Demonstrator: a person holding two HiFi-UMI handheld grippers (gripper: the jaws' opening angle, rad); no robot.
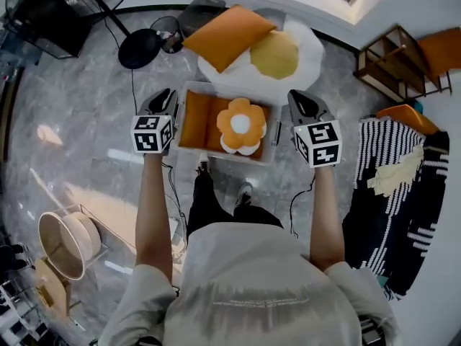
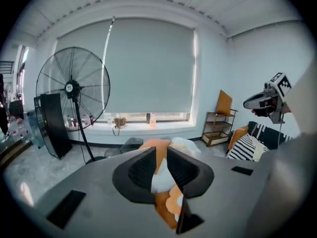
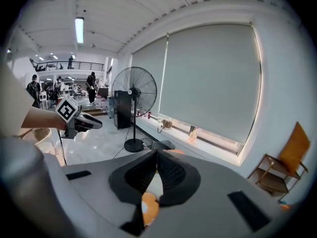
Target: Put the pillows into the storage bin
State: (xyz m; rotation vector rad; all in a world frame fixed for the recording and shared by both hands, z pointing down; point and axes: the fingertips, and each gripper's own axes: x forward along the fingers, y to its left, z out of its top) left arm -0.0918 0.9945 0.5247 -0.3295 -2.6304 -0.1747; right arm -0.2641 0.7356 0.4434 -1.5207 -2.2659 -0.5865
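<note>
Orange-and-white flower pillow [image 1: 241, 125], orange square pillow [image 1: 227, 36], black-and-white striped blanket [image 1: 378, 146].

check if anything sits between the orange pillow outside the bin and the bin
Nothing visible does: the orange pillow lies just beyond the bin, partly on the egg pillow. Inside, a flower pillow and a second orange pillow already fill most of the bin.

Flower pillow [image 1: 241, 125], orange pillow [image 1: 194, 119] in storage bin [image 1: 209, 86]; egg pillow [image 1: 277, 53], orange square pillow [image 1: 227, 34] beyond
</note>
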